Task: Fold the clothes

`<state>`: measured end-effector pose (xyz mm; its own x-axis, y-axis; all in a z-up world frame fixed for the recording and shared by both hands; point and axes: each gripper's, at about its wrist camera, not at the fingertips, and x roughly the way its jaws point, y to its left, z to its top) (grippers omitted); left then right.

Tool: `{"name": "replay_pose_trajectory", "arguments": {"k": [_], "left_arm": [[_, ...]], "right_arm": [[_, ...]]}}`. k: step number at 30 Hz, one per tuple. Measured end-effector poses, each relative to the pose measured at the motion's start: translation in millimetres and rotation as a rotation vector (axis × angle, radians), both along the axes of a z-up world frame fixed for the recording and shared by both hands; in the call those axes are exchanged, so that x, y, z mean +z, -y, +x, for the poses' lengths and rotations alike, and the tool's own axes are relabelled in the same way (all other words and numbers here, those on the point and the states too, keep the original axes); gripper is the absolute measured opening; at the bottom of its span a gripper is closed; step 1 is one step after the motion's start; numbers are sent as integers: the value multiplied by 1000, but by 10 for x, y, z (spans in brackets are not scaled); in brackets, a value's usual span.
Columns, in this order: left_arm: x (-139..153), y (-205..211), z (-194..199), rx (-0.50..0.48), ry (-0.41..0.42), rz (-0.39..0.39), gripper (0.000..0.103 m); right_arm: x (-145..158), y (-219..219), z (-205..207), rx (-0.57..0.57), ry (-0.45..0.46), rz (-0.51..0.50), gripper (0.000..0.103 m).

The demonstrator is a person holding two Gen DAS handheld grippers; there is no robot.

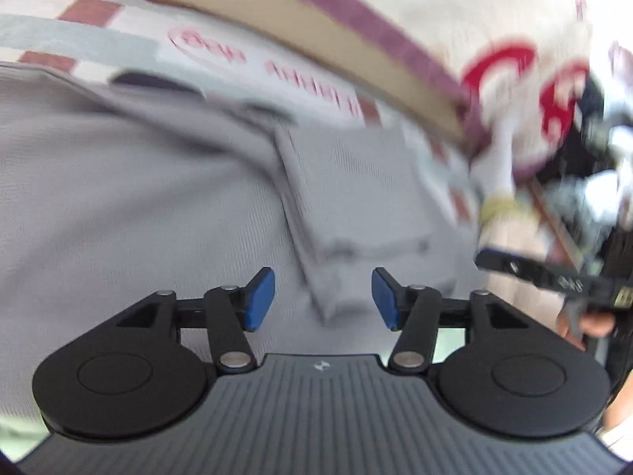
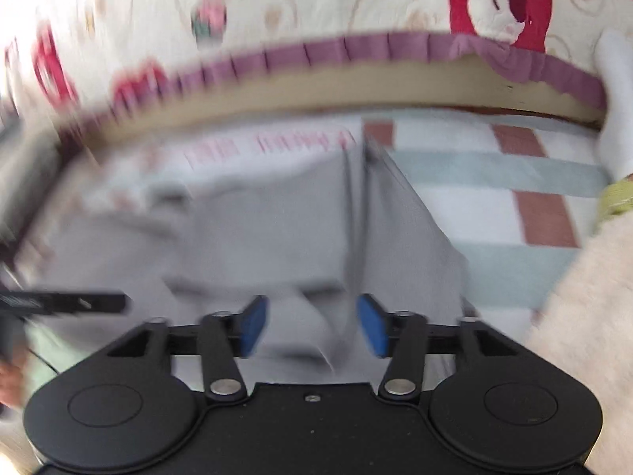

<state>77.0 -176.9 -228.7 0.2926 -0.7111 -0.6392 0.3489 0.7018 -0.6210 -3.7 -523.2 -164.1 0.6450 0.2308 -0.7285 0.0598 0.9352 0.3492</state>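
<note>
A grey garment [image 1: 118,206] lies spread on a checked bedsheet [image 1: 130,39], with a folded sleeve or flap [image 1: 356,198] running toward the camera. My left gripper [image 1: 322,297] is open, its blue pads either side of the flap's near end, nothing held. In the right wrist view the same grey garment [image 2: 269,229] lies below my right gripper [image 2: 312,326], which is open and empty above a raised fold. Both views are motion-blurred. The other gripper shows at the right edge of the left wrist view [image 1: 554,273] and at the left edge of the right wrist view [image 2: 63,303].
A cream quilt with red bear prints and a purple frill [image 2: 356,51] lies along the far side, over a tan mattress edge [image 2: 356,91]. A white plush toy [image 1: 502,158] stands at the right. The red, white and pale green checked sheet [image 2: 534,206] lies to the garment's right.
</note>
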Motion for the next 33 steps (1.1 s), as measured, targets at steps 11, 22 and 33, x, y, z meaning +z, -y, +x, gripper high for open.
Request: {"name": "replay_pose_trajectory", "arguments": {"k": [11,22,33], "left_arm": [[-314,300,760,77,-136,-37,59],[-505,513,1238,169,-140,-142,55],[-548,201,1378,316,-44,-176,38]], "right_arm": [[-526,471,1330,-68,-97,225,65],[-931,386,1766,-2,52,273,20],[-780,298,1916,-32,127,90,6]]}}
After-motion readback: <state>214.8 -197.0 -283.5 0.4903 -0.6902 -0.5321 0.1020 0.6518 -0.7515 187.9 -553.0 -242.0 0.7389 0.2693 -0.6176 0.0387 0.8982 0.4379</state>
